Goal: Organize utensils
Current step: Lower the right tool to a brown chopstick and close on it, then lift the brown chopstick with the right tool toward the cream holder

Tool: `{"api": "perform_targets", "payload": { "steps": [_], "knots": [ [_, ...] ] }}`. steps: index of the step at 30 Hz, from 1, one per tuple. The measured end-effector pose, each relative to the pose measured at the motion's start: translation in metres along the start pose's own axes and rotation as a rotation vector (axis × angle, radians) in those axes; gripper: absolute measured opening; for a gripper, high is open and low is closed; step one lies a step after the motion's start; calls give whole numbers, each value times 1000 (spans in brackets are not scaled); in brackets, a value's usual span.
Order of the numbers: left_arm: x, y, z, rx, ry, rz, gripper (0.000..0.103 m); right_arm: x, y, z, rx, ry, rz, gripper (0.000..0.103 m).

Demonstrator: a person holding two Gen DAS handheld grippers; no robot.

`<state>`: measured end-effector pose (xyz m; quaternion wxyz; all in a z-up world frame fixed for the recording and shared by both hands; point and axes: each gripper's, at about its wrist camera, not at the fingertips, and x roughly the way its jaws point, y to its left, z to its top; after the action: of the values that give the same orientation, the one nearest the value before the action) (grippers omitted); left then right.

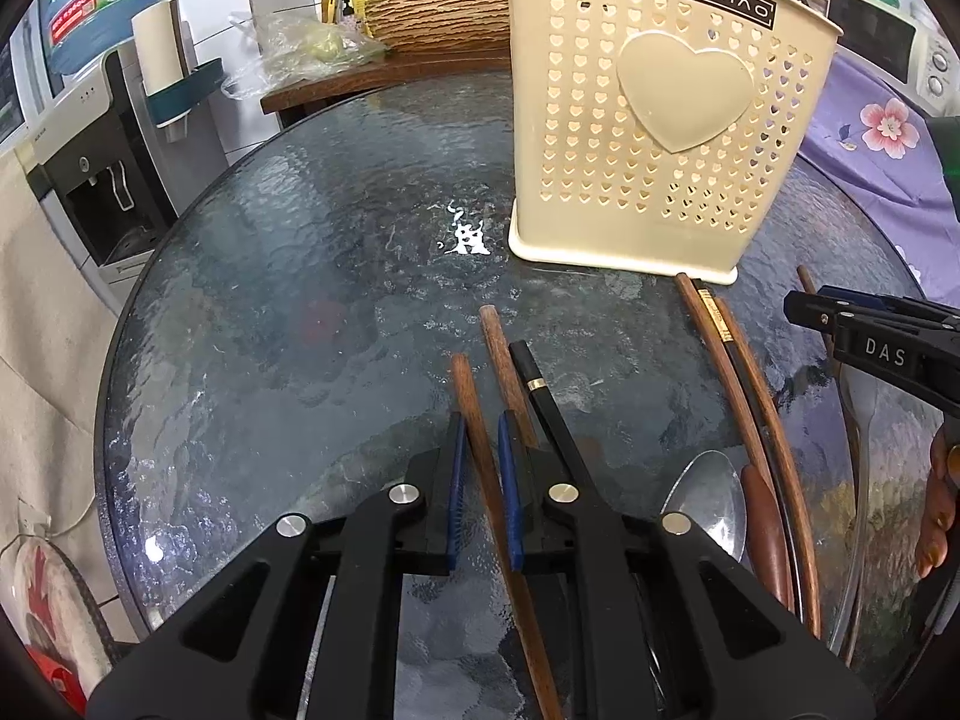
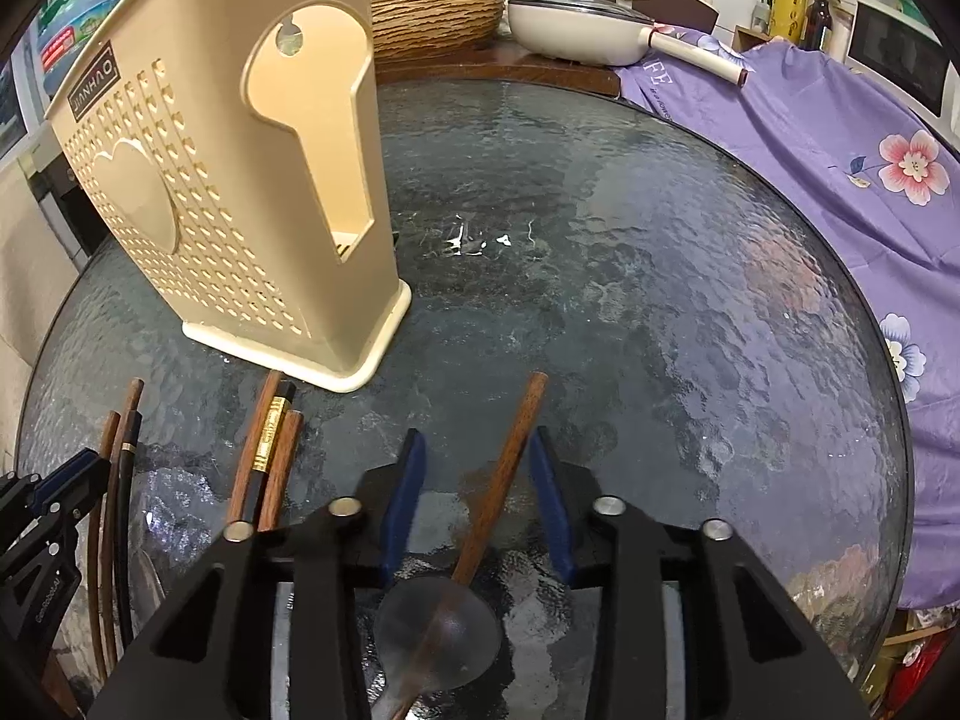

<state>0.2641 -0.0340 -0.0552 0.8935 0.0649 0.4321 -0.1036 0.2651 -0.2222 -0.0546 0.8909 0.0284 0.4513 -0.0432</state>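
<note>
- Clearly the sorting has barely begun: as far as both views show, the cream holder (image 1: 660,120) stands upright on the glass table (image 1: 270,330) with nothing visible inside it, though its interior is mostly hidden.
- At 12 o'clock in the left wrist view, the left gripper (image 1: 480,480) is closed on a brown chopstick (image 1: 474,420), whose shaft runs up between the blue pads; the chopstick's far end points toward 12 o'clock.
- Just to the gripper's 1 o'clock side lie a second brown chopstick (image 1: 501,354) and a black chopstick with a gold band (image 1: 537,384), both resting on the glass, not gripped.
- Further toward 3 o'clock, another bundle of chopsticks (image 1: 726,348) lies with its tips nearly touching the holder's base, beside a metal spoon (image 1: 711,498).
- In the right wrist view, the right gripper (image 2: 477,468) straddles a wooden-handled ladle (image 2: 498,474); its jaws stand apart on either side of the handle, and no pad clearly presses on it, so I judge the grasp not yet made.
- The ladle's bowl sits low at 6 o'clock, blurred; its handle tip points toward 12 o'clock.
- Remaining work, by my reckoning: nearly everything, since each chopstick, the spoon and the ladle must yet be lifted into the holder at 10 o'clock of the right view.
</note>
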Motion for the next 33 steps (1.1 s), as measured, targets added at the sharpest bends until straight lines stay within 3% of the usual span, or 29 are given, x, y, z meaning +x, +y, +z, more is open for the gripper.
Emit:
{"api": "perform_targets", "payload": {
  "steps": [7,17,24,33],
  "knots": [
    [-1,-1,0,-8,7,3,8,-1,5,1,9,-1,23,8],
    [-1,-5,1,-9,4,-4,7,-2,-2,2,17,-10,76,7],
    [-4,5,5,-37,-16,-32,7,0,-10,3,52,-14,166,7],
    [-37,13,15,-41,-109,-63,7,-27,-12,8,52,-129,259,7]
  ]
}}
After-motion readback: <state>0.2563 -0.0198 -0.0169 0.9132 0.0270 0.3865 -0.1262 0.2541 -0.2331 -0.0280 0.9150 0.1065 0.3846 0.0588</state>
